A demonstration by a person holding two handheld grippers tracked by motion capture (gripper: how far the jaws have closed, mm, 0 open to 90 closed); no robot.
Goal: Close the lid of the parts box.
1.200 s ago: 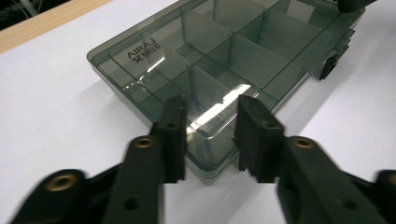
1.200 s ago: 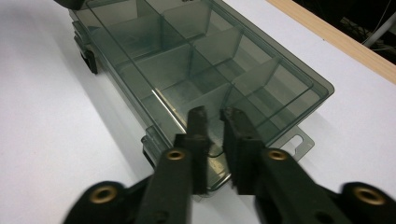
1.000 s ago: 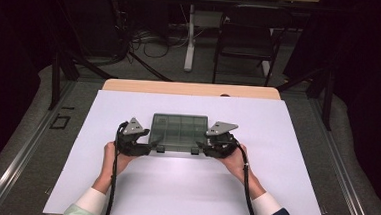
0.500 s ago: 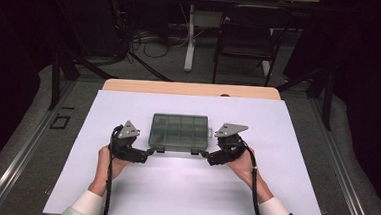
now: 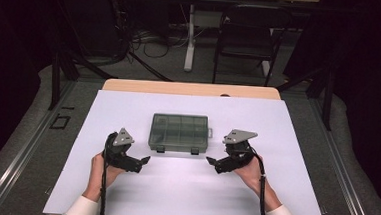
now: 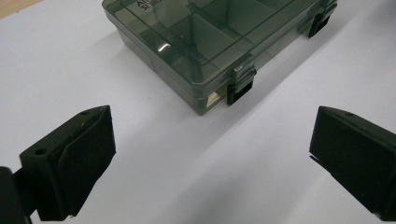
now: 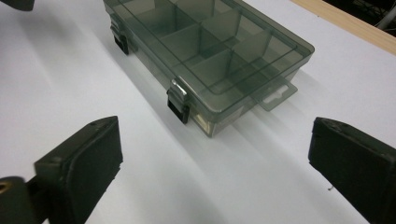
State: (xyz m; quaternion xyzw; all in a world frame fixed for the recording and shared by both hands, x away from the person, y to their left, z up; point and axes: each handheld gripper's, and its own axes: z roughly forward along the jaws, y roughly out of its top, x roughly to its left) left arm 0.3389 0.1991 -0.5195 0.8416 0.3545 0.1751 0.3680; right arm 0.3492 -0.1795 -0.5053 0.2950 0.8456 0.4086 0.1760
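Both grippers had drawn back from the compartment box [image 5: 179,133] since the earlier frames, where they had flanked its two ends closely; the box itself had stayed where it was on the white sheet [image 5: 188,192].

In the high view, the left gripper [image 5: 144,161] sat off the box's near left corner, apart from it, with its jaws aimed inward and toward the near edge of the box. The right gripper [image 5: 211,162] sat off the near right corner, likewise apart from the box and aimed inward. The left hand [image 5: 100,168] and the right hand [image 5: 250,171] held them from the person's side of the box.

The left gripper's jaws had just been opening and stood spread wide, with bare white sheet between them and nothing gripped. In the left gripper view the box [image 6: 210,42] lay beyond the jaws, lid down, one black latch [image 6: 241,87] at its nearest corner. The right gripper's jaws had just been opening too and stood equally wide, holding nothing. In the right gripper view the box [image 7: 205,51] lay ahead of the jaws, its dividers visible through the smoky lid, a latch [image 7: 178,103] on its near side and a clear hang tab [image 7: 279,94] jutting from its end.

Beyond the box's far side, a strip of wooden table [image 5: 189,89] edged the sheet.
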